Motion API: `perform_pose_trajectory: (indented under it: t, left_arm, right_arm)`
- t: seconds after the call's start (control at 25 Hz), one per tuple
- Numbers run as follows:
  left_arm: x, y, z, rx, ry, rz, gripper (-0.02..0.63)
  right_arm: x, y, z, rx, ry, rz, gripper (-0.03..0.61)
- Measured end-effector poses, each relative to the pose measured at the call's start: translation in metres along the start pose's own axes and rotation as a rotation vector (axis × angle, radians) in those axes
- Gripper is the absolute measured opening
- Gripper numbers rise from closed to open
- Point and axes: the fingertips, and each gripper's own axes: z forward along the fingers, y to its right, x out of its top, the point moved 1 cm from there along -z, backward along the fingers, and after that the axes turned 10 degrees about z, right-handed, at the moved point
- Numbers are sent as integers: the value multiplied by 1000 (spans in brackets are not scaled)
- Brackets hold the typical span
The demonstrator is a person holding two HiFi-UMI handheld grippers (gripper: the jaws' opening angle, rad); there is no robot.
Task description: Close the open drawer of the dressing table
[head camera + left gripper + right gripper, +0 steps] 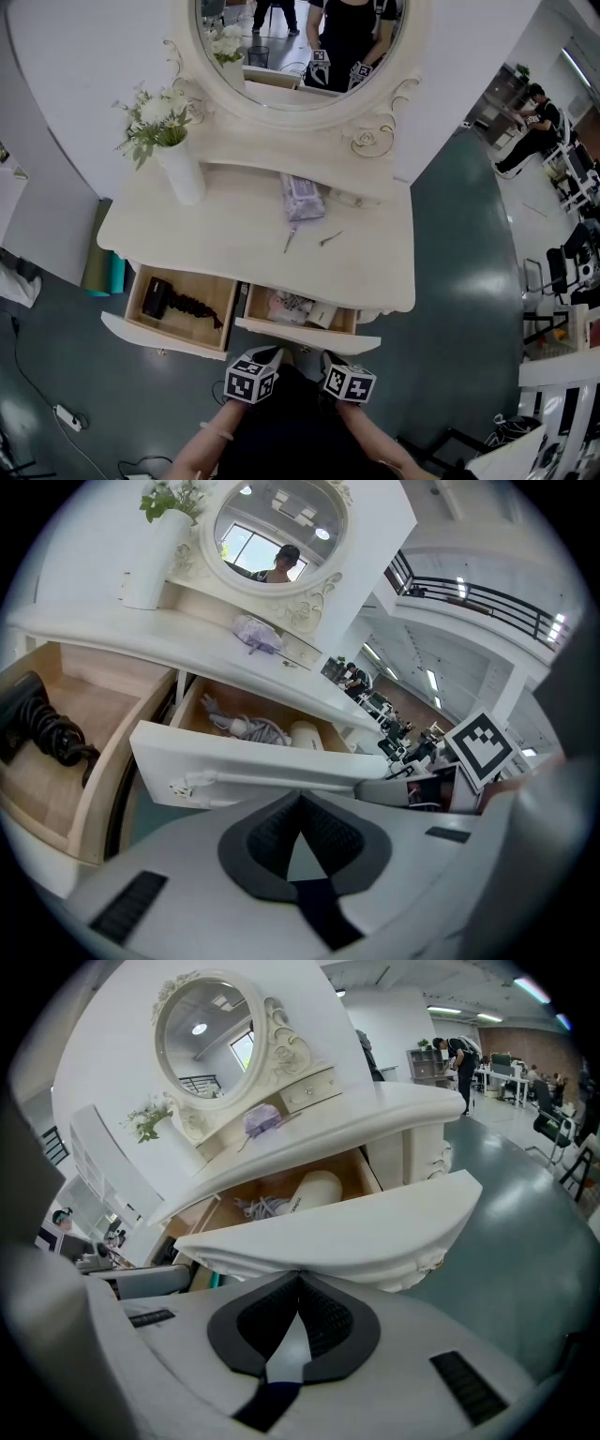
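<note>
- While both drawers of the dressing table (234, 248) stand pulled out, the grippers sit at the right drawer (309, 336), whose white front juts out under the tabletop's front edge, right of centre.
- Left gripper (265, 357) points at that front near its left end, right gripper (333, 360) near its right; whether either touches the panel cannot be told.
- Seen from its own camera, the left gripper's jaws are closed tip to tip with nothing between them, just below the drawer front (253, 771).
- Right gripper's jaws likewise meet at the tips and hold nothing, right under the curved front (347, 1232).
- Inside this drawer lie a white bottle (314, 1190) and a grey cable (262, 1207).
- Left drawer (164, 336) is out further and holds a black hair dryer (157, 298) with a coiled cord.
- On the tabletop: a purple pouch (302, 197) near the middle, a vase (180, 169) of white flowers at the left, an oval mirror (300, 47) behind.
</note>
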Motion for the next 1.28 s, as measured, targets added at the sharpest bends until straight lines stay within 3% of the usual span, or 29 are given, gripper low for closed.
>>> perform_pose_trajectory:
  t: [0.88, 1.28]
  left_arm:
    - [37, -38, 9, 63, 60, -28, 15]
    - [47, -56, 11, 99, 99, -61, 15]
  right_arm:
    - [55, -1, 30, -16, 50, 63, 17]
    - [75, -4, 45, -28, 74, 30, 17]
